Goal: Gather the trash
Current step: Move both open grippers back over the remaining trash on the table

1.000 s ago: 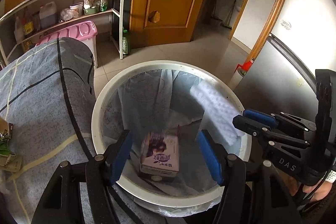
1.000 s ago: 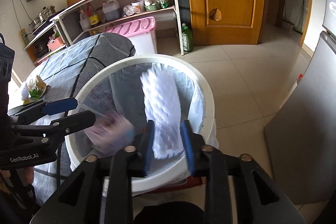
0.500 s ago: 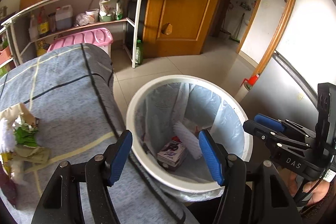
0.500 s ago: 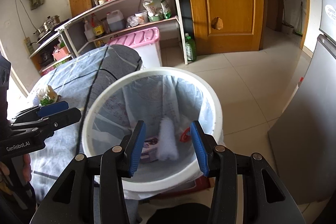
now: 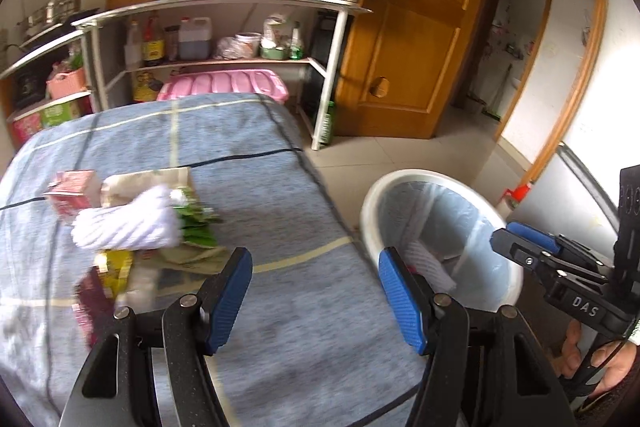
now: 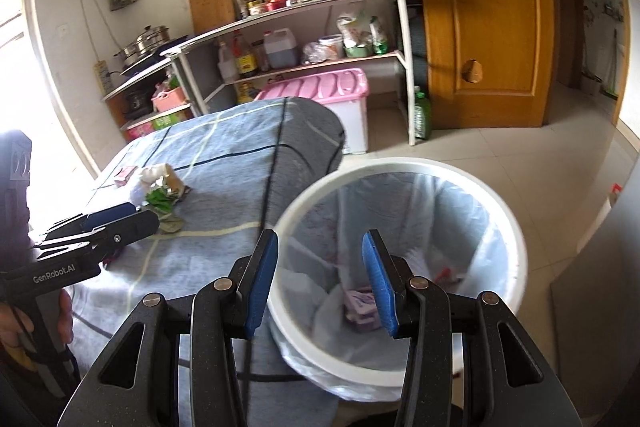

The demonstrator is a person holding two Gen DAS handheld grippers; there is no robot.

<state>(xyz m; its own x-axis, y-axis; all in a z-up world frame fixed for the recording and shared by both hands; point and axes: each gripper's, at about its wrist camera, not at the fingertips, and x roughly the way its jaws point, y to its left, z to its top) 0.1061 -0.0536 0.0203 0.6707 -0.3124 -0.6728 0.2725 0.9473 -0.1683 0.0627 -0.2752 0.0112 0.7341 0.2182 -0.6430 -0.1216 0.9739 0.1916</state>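
Tongs first: the left gripper (image 5: 316,301) stands with its blue pads apart and nothing between them, over the blue-grey checked tablecloth (image 5: 248,155). The right gripper (image 6: 320,283) is likewise spread and empty, hovering over the near rim of the white trash bin (image 6: 504,203).

Taking the bin as landmark: it sits on the floor tight against the table's edge, lined with a pale plastic bag. At its bottom lie a small purple carton (image 6: 362,303) and a white foam fruit sleeve (image 5: 430,265), with a scrap of red beside them. That part of the job looks done.

What is left lies on the table, well to the left of the bin: a heap of trash (image 5: 132,227). In it show a white foam net (image 5: 128,225), a pink carton (image 5: 72,193), green wrappers (image 5: 196,227), a brownish paper piece and a yellow packet (image 5: 114,269); the lowest items are blurred and hard to name. From the right wrist view the same pile sits just beyond the left gripper's tips.

Judging by this, the task seems partly complete: two or three items binned, several more still to be carried across. The left gripper is the nearer one to the heap and faces it, so the next pick probably falls to it.
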